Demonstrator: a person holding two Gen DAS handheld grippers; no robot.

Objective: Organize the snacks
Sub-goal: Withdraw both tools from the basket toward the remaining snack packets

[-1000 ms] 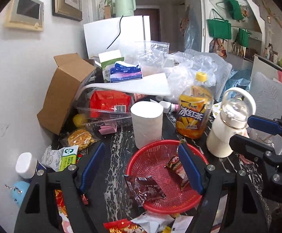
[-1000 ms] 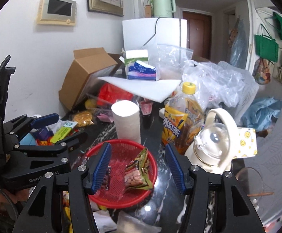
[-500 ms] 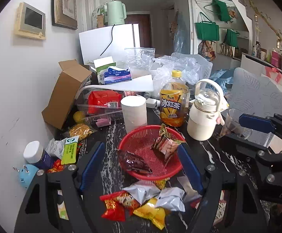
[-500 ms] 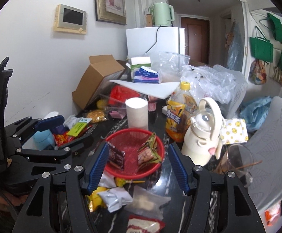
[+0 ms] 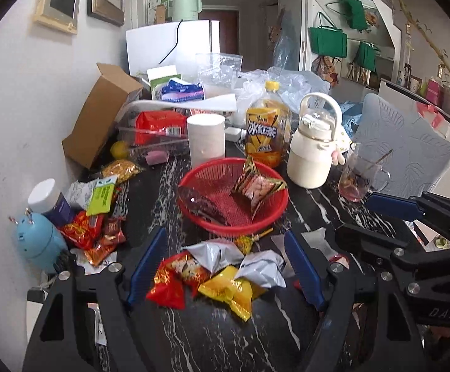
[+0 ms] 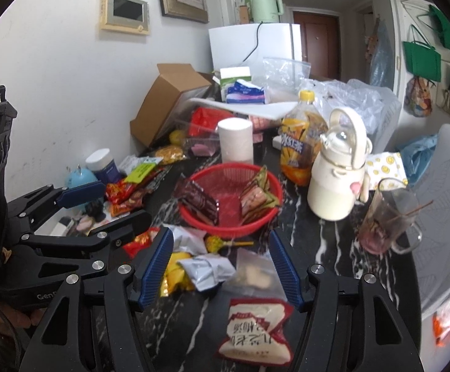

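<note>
A red mesh basket [image 5: 213, 167] [image 6: 234, 167] sits mid-table on the black marble top. A dark brown packet [image 5: 203, 206] [image 6: 198, 200] and an orange-brown snack packet [image 5: 256, 189] [image 6: 257, 197] lie in it. Loose packets lie in front of it: red [image 5: 175, 279], yellow [image 5: 231, 291], silver [image 6: 206, 268], a clear bag [image 6: 254, 271] and a red-white packet [image 6: 254, 331]. My left gripper [image 5: 225, 234] [image 6: 110, 207] hovers open over the pile, holding nothing. To its right, my right gripper [image 6: 221, 234] [image 5: 370, 217] is open and holds nothing.
Behind the basket stand a paper roll [image 5: 206, 135], an iced-tea bottle [image 5: 266, 130], a cream jug [image 5: 311, 158] and a glass mug [image 5: 361, 176]. A cardboard box [image 5: 101, 117] leans on the left wall. More snack packets [image 5: 94, 232] and a blue gadget [image 5: 37, 238] crowd the left edge.
Both grippers have drawn back from over the basket toward the near edge. The basket now looks smaller, and the loose packets in front of it have come into view.
</note>
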